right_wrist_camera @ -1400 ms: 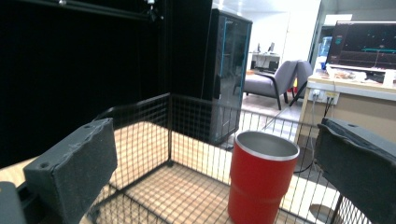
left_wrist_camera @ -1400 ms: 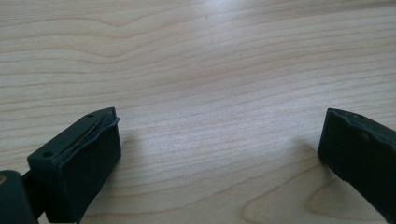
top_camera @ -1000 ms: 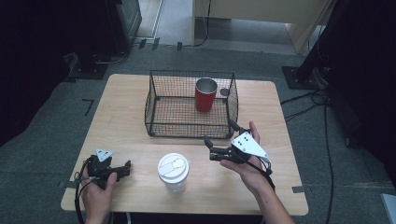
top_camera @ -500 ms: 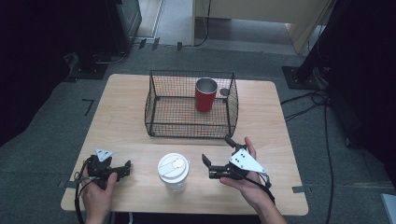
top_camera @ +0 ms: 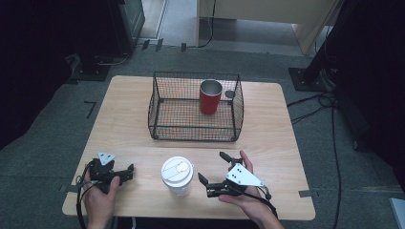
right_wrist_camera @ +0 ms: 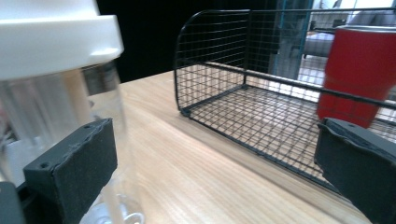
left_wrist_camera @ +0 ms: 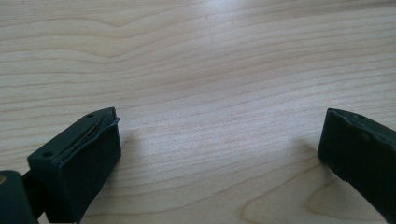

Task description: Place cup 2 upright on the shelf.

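A: Where is the right gripper (top_camera: 213,168) sitting?

B: At the near right of the wooden table (top_camera: 133,109), held in the person's right hand (top_camera: 248,198). Its jaws are standing wide apart and pointing left, gripping nothing. The grey plate is showing on top.

A: And the cup?

B: A clear plastic cup (top_camera: 177,176) with a white lid is standing upright near the front edge, just left of those jaws. In the right gripper view the cup (right_wrist_camera: 56,93) is rising close behind the left-hand jaw. I cannot tell whether that jaw is touching the cup wall; the near field is blurred.

A: What is lying farther back?

B: A black wire basket (top_camera: 165,109) is sitting at mid-table, well apart from the cup. Inside it, at its far right corner, a red tumbler (top_camera: 210,97) is standing upright. The right gripper view is showing the basket (right_wrist_camera: 243,112) beyond the spread jaws and the tumbler (right_wrist_camera: 357,70) inside, behind the right-hand jaw.

A: Left side?

B: The left gripper (top_camera: 129,171) is resting low at the near left corner, in the person's left hand (top_camera: 98,198). In the left gripper view its two black jaws are standing far apart over bare wood grain, with nothing between them.

A: Anything else on the table?

B: A small dark round thing (top_camera: 229,94) is lying just behind the basket's right end. It is too small to make out.
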{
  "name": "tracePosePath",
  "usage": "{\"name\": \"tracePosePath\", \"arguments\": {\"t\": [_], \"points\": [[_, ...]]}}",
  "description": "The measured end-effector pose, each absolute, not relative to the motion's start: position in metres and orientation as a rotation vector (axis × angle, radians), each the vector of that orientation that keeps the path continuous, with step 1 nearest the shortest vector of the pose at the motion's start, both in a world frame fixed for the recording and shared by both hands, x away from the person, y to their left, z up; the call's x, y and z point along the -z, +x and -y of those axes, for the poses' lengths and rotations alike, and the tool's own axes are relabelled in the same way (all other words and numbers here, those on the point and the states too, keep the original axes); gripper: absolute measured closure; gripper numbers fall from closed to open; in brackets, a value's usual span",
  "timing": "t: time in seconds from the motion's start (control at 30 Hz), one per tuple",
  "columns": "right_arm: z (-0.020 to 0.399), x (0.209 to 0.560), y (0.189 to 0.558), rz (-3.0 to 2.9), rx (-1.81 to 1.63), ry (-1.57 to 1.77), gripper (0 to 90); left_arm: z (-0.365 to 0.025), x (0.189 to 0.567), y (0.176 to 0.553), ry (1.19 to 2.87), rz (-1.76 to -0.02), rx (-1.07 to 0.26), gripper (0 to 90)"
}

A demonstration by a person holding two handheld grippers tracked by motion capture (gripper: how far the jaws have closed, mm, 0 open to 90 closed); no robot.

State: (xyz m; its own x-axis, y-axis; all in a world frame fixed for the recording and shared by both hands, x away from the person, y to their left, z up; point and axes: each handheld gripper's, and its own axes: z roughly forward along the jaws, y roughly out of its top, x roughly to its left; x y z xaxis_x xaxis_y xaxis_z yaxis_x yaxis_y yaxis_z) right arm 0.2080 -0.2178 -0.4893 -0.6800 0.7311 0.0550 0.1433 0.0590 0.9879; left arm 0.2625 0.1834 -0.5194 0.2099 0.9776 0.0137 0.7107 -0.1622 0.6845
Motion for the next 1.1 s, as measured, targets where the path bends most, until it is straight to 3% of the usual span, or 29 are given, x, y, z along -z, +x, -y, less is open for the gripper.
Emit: {"name": "tracePosePath", "arguments": {"t": [1.1], "points": [[0.186,0.491,0.192,-2.046,-1.776,0.754,0.0,-0.183,0.519,0.263,1.939,-1.56,-0.633,0.0]]}}
